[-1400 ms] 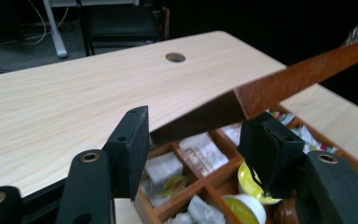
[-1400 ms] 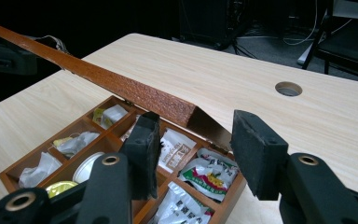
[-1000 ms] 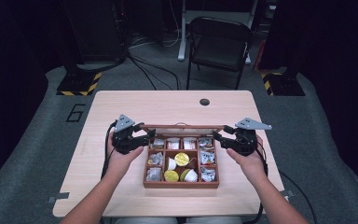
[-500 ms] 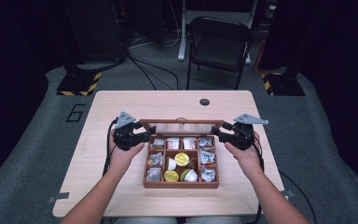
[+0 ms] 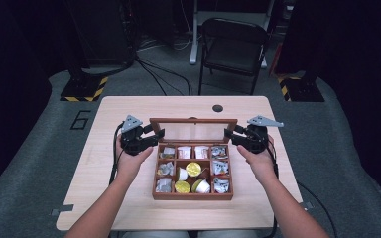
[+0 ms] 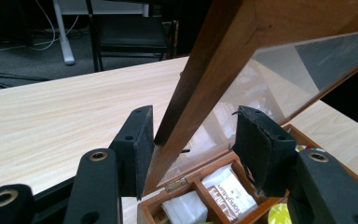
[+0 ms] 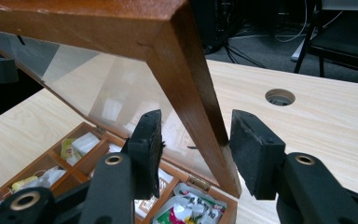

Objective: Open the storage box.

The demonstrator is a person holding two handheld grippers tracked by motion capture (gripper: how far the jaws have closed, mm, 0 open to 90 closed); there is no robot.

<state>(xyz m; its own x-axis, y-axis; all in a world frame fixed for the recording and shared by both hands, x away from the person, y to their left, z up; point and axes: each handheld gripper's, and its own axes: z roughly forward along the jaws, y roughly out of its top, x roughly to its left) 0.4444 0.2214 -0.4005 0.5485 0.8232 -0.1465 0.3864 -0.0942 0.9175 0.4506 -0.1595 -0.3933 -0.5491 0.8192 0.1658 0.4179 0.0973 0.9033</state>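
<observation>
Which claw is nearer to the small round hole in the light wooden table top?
Right. The right claw stands at the right edge of the raised glass-paned wooden lid, not far from the hole; the left claw stands at the lid's left edge, farther off.

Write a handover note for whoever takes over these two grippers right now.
Left gripper: shut on the lid, at its left rail.
Right gripper: jaws have just been closing around the lid's right rail, with a gap at one pad.
Wooden box: on the table, compartments full.
Done: lid stands raised.
Left: probably finish the right grip, then swing the lid with both hands.
</observation>
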